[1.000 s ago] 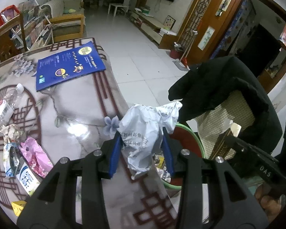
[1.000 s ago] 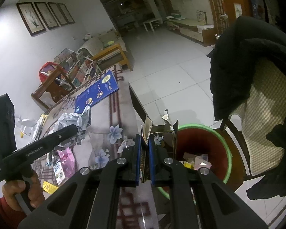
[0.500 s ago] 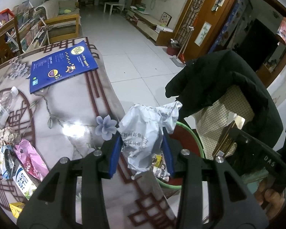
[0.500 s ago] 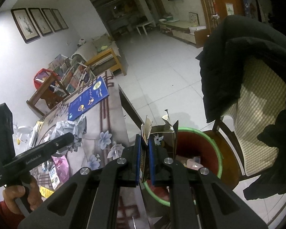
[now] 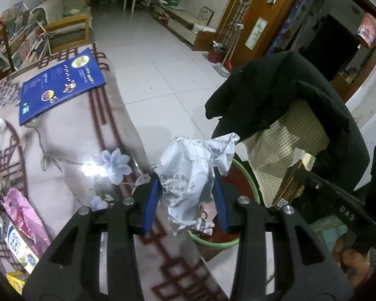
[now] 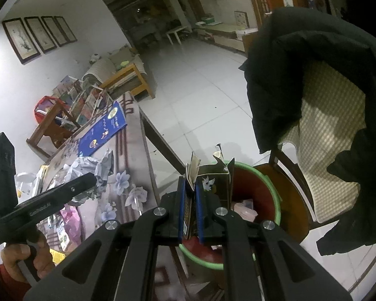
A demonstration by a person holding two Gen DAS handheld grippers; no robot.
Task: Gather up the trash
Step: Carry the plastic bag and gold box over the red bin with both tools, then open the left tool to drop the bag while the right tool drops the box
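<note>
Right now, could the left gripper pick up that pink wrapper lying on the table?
Probably not yet: the left gripper is shut on a crumpled paper bag, so it has no free grip. The pink wrapper itself lies uncovered on the table.

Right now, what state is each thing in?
Left gripper: shut on crumpled bag, at the table edge.
Right gripper: shut on carton, flaps open, over the bin.
Bin: open, trash inside.
Pink wrapper: lying on table.
Coat: draped over chair.
</note>
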